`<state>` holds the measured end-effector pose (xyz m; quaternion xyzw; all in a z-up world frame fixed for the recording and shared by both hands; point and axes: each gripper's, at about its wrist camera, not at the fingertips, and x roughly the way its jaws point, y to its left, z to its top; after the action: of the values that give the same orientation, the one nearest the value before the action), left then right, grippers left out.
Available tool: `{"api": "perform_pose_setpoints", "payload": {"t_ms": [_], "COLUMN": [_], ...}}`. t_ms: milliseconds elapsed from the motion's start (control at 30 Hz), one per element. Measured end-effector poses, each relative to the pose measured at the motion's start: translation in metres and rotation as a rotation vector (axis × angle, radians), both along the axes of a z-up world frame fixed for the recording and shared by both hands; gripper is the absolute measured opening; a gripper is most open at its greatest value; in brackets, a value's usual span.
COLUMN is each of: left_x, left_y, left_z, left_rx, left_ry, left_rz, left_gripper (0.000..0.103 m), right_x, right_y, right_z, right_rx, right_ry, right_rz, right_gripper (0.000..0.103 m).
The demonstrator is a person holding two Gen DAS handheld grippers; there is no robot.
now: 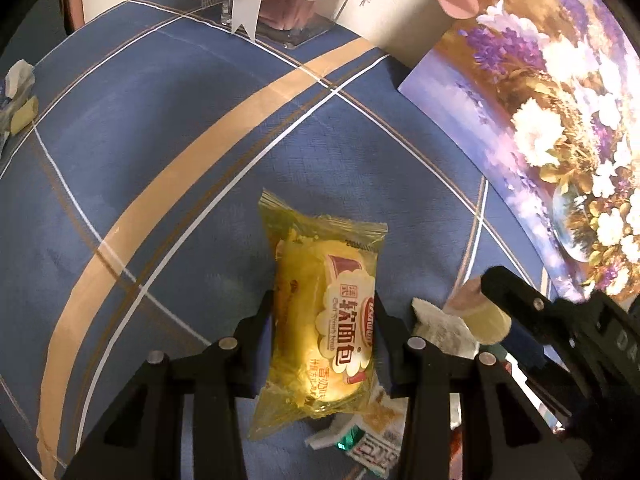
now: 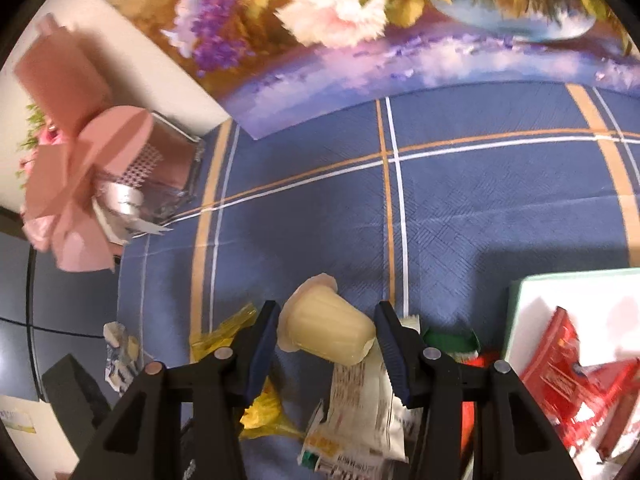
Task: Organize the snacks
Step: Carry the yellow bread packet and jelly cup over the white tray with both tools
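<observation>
A yellow bread packet [image 1: 320, 320] with red and white print lies on the blue plaid tablecloth [image 1: 180, 160]. My left gripper [image 1: 323, 300] is shut on it, its fingers pressing both long sides. A pale cream jelly cup [image 2: 328, 328] lies tilted between the blue pads of my right gripper [image 2: 328, 308], which is shut on it a little above the cloth. The left wrist view shows the same jelly cup [image 1: 486, 318] at the right, with one of the right gripper's fingers [image 1: 516, 296] against it.
A white tray [image 2: 524, 304] with red packets [image 2: 568, 380] sits at the right. A white printed wrapper [image 2: 360, 404] and a green packet [image 2: 448, 340] lie under the right gripper. A pink gift bouquet [image 2: 92, 168] and a flower painting [image 2: 360, 20] stand at the back. A small wrapped sweet [image 1: 20, 108] lies far left.
</observation>
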<state>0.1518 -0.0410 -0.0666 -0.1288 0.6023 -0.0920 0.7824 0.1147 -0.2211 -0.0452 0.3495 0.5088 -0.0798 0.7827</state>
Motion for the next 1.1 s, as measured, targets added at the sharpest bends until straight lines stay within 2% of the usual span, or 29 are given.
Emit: {"api": "perform_pose_setpoints", "payload": {"t_ms": [267, 400, 600, 733, 867, 1100], "left_x": [-0.026, -0.043, -0.070, -0.090, -0.107, -0.139], "left_y": [-0.009, -0.022, -0.049, -0.078, -0.109, -0.156], "left_z": [0.030, 0.047, 0.063, 0.070, 0.072, 0.066], "left_rx": [-0.017, -0.020, -0.029, -0.031, -0.025, -0.016], "left_ry": [-0.027, -0.058, -0.090, -0.105, -0.113, -0.096], "left_rz": [-0.036, -0.078, -0.164, -0.252, -0.330, -0.447], "left_gripper": [0.043, 0.043, 0.043, 0.043, 0.043, 0.043], "right_x": [-0.059, -0.099, -0.157, -0.187, -0.219, -0.251], "right_y": [-0.007, -0.020, -0.047, -0.069, -0.094, -0.117], "right_z": [0.037, 0.053, 0.062, 0.063, 0.057, 0.052], "right_rx": [-0.021, -0.009, -0.019, -0.076, -0.088, -0.175], "right_ry": [-0.070, -0.120, -0.146, -0.124, -0.108, -0.050], "right_rz": [-0.053, -0.124, -0.252, -0.339, -0.425, -0.494], "right_gripper": [0.052, 0.052, 0.051, 0.051, 0.051, 0.052]}}
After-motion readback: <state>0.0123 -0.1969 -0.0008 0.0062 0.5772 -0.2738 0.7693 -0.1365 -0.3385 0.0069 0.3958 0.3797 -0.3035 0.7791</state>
